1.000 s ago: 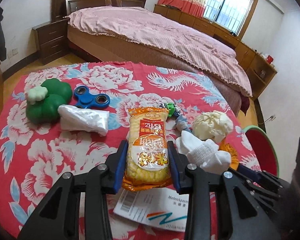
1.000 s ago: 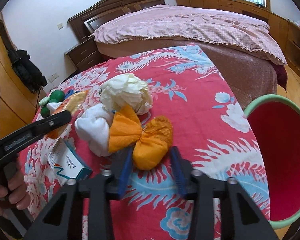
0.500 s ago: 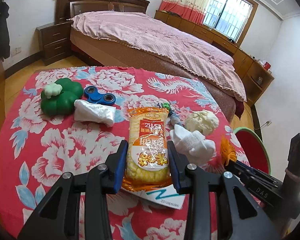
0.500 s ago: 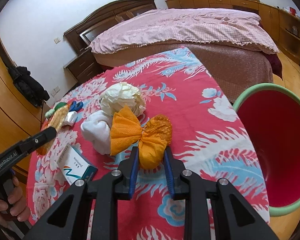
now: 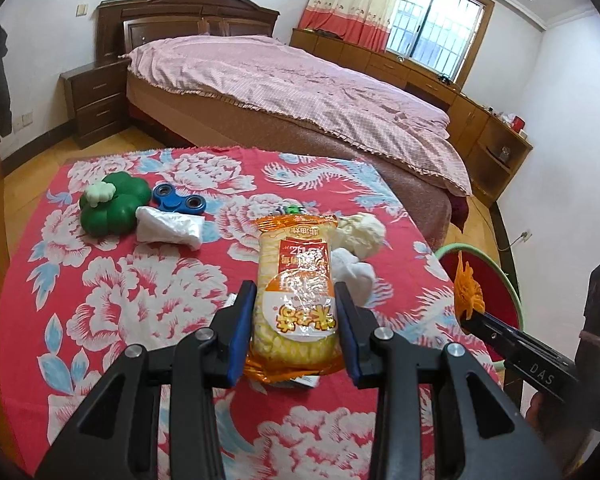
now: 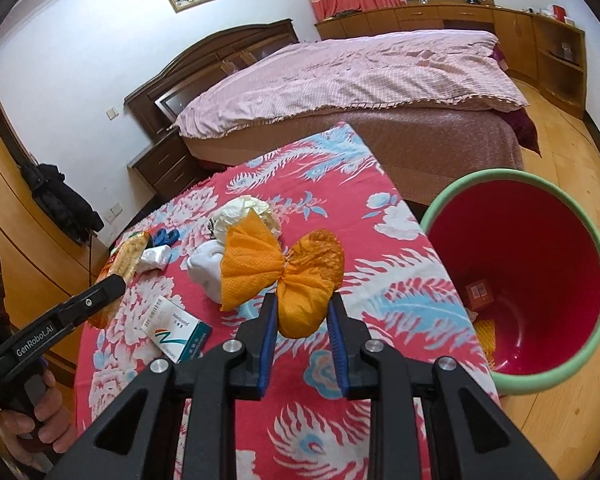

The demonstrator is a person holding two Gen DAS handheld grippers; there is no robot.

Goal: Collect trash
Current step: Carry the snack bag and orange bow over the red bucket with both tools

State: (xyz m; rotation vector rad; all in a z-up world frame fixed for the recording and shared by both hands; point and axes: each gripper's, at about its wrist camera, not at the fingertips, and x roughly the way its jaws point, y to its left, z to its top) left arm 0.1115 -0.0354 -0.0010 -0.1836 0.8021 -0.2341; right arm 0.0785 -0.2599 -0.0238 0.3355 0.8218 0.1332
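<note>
Left gripper (image 5: 295, 314) clamps orange snack packet (image 5: 294, 292). Right gripper (image 6: 302, 320) clamps orange wrapper (image 6: 304, 280); red bin (image 6: 580, 216) at its 2 o'clock.

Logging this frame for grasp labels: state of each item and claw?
left claw: shut on snack packet
snack packet: gripped, off the table
right claw: shut on orange wrapper
orange wrapper: gripped, crumpled
red bin: upright, open, some trash at bottom
medicine box: lying flat on table
white sock: bunched on table
paper ball: crumpled, on table
</note>
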